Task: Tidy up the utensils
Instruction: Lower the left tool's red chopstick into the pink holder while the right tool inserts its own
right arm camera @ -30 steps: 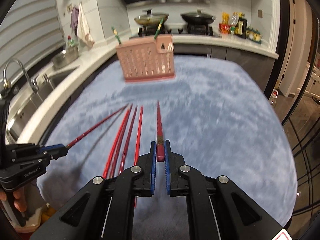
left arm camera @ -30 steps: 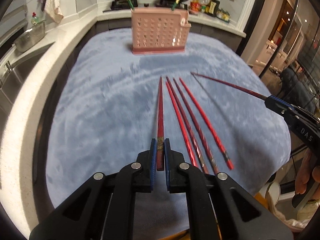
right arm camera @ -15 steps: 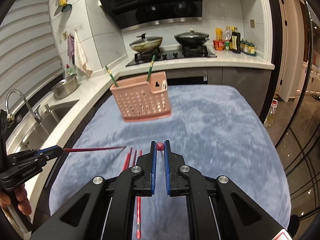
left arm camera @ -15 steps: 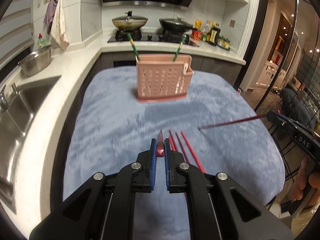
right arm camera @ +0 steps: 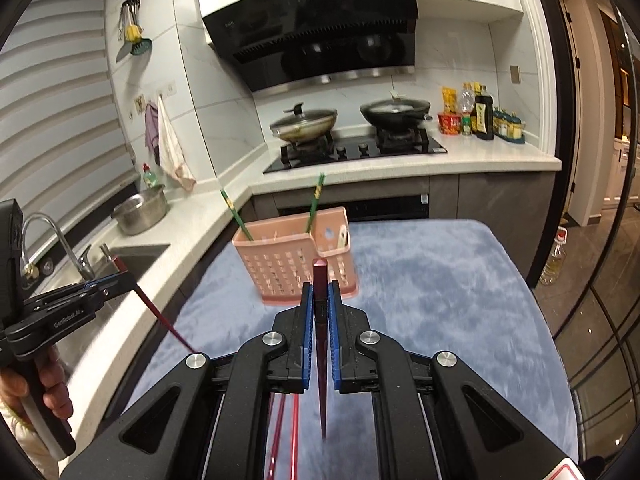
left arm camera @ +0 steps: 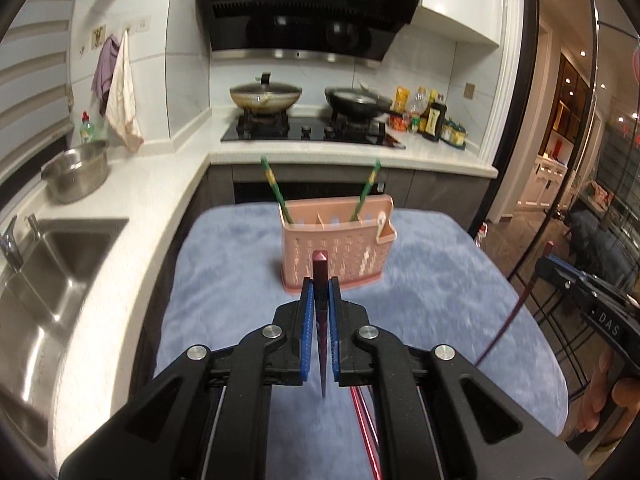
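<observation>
My left gripper (left arm camera: 320,285) is shut on a dark red chopstick (left arm camera: 321,261), held near its thick end with the thin tip hanging down over the blue cloth (left arm camera: 224,280). My right gripper (right arm camera: 321,288) is shut on a second red chopstick (right arm camera: 320,270), which hangs the same way. A pink perforated utensil basket (left arm camera: 340,246) stands ahead on the cloth with two green chopsticks (left arm camera: 273,184) leaning in it. The basket (right arm camera: 280,260) sits beyond both grippers, apart from them. Several more red chopsticks (left arm camera: 366,428) lie on the cloth below the grippers.
A sink (left arm camera: 60,256) and a steel bowl (left arm camera: 76,174) sit on the white counter to the left. Behind the basket is a stove with two pans (left arm camera: 266,96). A bottle (right arm camera: 556,256) stands on the floor past the table's right edge.
Both grippers have risen off the cloth with a chopstick each. The chopsticks swung from lying flat to hanging tip-down. The basket now sits lower and closer in both views.
</observation>
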Tool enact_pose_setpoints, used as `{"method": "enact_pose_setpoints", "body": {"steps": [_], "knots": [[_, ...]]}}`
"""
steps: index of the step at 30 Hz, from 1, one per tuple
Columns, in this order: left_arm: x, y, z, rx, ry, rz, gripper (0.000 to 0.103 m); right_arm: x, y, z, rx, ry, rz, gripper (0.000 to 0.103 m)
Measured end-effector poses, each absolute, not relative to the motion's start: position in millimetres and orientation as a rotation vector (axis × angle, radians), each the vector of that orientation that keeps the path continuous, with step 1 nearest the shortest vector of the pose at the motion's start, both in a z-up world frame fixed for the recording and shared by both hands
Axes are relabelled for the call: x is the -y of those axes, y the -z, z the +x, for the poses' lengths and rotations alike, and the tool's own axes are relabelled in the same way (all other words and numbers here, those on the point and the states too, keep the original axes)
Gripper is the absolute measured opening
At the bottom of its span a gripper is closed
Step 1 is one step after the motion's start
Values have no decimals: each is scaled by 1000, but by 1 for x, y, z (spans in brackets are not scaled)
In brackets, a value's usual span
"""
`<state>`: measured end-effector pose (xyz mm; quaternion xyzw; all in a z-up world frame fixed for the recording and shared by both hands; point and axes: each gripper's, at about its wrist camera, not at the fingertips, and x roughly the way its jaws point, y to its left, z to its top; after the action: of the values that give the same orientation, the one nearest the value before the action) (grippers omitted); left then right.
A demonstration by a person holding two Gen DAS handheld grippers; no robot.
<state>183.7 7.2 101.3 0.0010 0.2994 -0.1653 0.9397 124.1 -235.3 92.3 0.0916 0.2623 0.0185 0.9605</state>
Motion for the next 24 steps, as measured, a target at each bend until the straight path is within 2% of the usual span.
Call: {"method": "enact_pose_setpoints", "body": {"steps": [7,15,24], "knots": [[-10,-142,214,-525,330,-38,7,235,-124,157,-457,-71,209,7],[-3,-190,261,-393,305,-65,7,244,-184,212,-281,-127,293,7],[7,-193,313,-367,277,-66,7,235,-196,282,-253,-118,318,7]]}}
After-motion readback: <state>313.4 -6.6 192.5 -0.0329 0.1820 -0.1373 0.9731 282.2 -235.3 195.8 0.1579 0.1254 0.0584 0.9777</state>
